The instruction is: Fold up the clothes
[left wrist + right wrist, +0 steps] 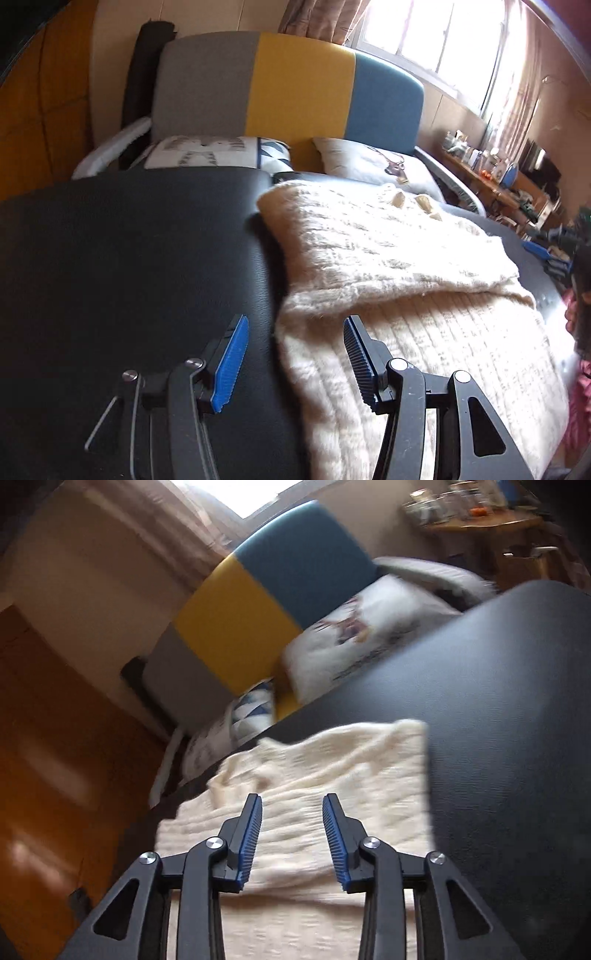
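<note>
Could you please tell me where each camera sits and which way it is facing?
Left wrist: on the left gripper, open, low over the black table, facing the cream sweater and headboard.
Right wrist: on the right gripper, open, rolled sideways, above the sweater.
Shared: sweater, table, headboard, pillows.

no text, label, brand, number or sign can be read in either view.
</note>
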### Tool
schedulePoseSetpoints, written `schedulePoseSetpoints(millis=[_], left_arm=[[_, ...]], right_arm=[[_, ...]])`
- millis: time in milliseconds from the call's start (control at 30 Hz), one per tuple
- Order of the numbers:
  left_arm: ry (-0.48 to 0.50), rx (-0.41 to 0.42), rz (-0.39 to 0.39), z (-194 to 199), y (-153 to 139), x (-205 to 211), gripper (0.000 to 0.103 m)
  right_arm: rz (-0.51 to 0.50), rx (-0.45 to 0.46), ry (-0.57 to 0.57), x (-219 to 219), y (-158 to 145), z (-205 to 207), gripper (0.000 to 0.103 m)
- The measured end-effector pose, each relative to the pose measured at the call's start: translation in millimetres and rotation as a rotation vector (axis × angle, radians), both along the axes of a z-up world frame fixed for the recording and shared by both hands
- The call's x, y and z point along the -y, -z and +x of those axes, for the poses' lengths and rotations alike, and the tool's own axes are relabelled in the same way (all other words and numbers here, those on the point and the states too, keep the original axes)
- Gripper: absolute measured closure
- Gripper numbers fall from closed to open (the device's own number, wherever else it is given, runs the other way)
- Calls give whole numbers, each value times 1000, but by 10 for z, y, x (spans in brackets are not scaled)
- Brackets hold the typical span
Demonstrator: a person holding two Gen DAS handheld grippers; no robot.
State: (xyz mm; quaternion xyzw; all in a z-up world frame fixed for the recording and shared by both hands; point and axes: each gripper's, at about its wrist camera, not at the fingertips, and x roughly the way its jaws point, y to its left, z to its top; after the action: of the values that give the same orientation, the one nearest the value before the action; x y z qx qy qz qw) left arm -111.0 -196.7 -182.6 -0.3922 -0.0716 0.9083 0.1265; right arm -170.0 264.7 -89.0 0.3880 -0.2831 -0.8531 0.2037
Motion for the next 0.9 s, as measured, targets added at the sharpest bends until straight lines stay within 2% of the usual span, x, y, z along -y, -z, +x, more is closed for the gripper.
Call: schedulePoseSetpoints(millis=[67,167,267,400,467,500,567,633,667,733,833,900], left_arm=[[3,5,52,-65,18,-12,48],[26,-23,68,-46,-33,-91,46],[53,-38,86,-96,-57,-108,45],[69,1,110,-182,-13,-111,47],[76,16,120,-212,-5,-111,64],[69,23,116,-219,2,-111,67],[57,18,108,-211,-3,-111,86],[36,-25,84,-152,-55,-124,90],[24,-41,60,-126,-79,-145,91],[-11,-60,0,-86,-105,-198,92],[-58,-1,-54,-102,-43,-254,92],[-78,54,-63,-111,30,-241,91]], right_arm=[[8,-1,-214,524,-119,-287,53],[-6,65,-500,1415,-145,-714,52],[13,127,-677,2150,-103,-1189,52],[103,203,-815,2878,71,-1671,51],[137,267,-888,3122,225,-1836,51],[157,303,-918,3211,308,-1894,51],[137,379,-1022,3364,435,-1916,49],[78,463,-1173,3522,516,-1840,49],[63,453,-1234,3591,493,-1773,49],[-36,423,-1277,3672,455,-1708,49],[-110,314,-1155,3622,560,-1783,49],[-107,290,-1036,3515,717,-1846,54]])
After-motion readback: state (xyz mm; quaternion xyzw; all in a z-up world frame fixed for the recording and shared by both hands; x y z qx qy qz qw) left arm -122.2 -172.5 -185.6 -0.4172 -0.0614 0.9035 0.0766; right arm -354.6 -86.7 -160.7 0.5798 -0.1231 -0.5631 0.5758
